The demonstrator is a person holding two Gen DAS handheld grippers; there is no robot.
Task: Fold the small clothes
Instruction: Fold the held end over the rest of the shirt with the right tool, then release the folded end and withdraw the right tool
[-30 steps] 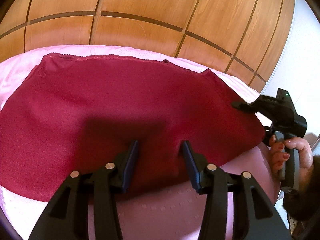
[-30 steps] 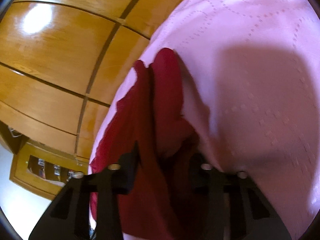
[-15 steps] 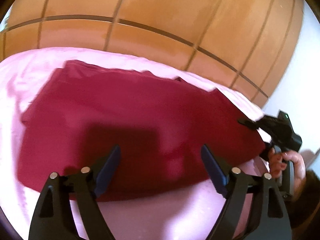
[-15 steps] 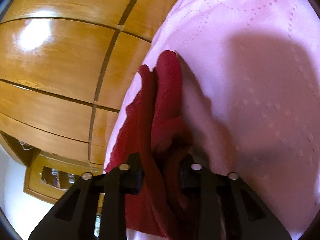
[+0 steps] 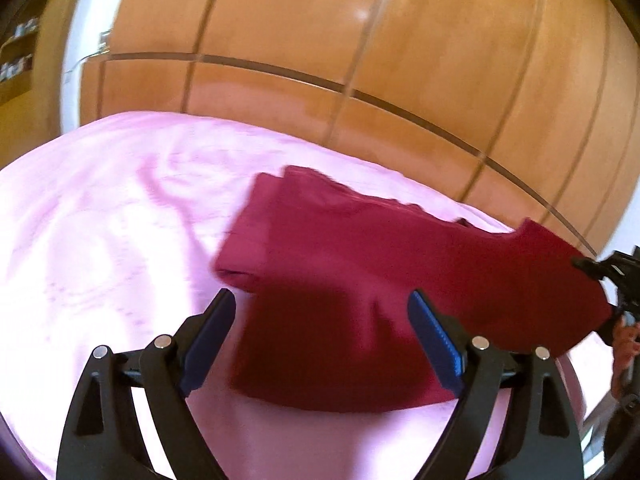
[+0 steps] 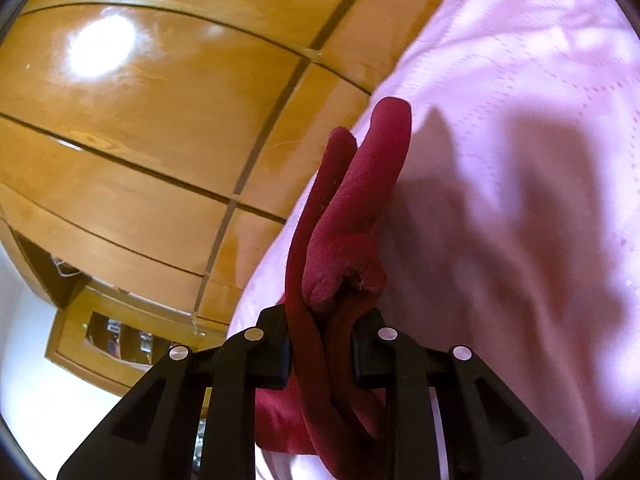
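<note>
A dark red garment [image 5: 360, 280] lies folded over on a pink bedspread [image 5: 100, 240]. My left gripper [image 5: 322, 324] is open and empty, raised above the garment's near left part. My right gripper [image 6: 320, 344] is shut on the garment's right end, and bunched red cloth [image 6: 352, 216] sticks out between its jaws. The right gripper also shows at the far right of the left wrist view [image 5: 612, 276], gripping the cloth's edge, with the person's hand below it.
A glossy wooden wardrobe [image 5: 360, 60] stands right behind the bed. A wooden shelf unit [image 6: 108, 340] shows at the lower left of the right wrist view. The pink bedspread [image 6: 520, 160] spreads wide to the garment's left.
My left gripper let go of the garment, opened wide and drew back and left. The garment's left part now lies folded over. The right gripper stayed shut on the cloth.
</note>
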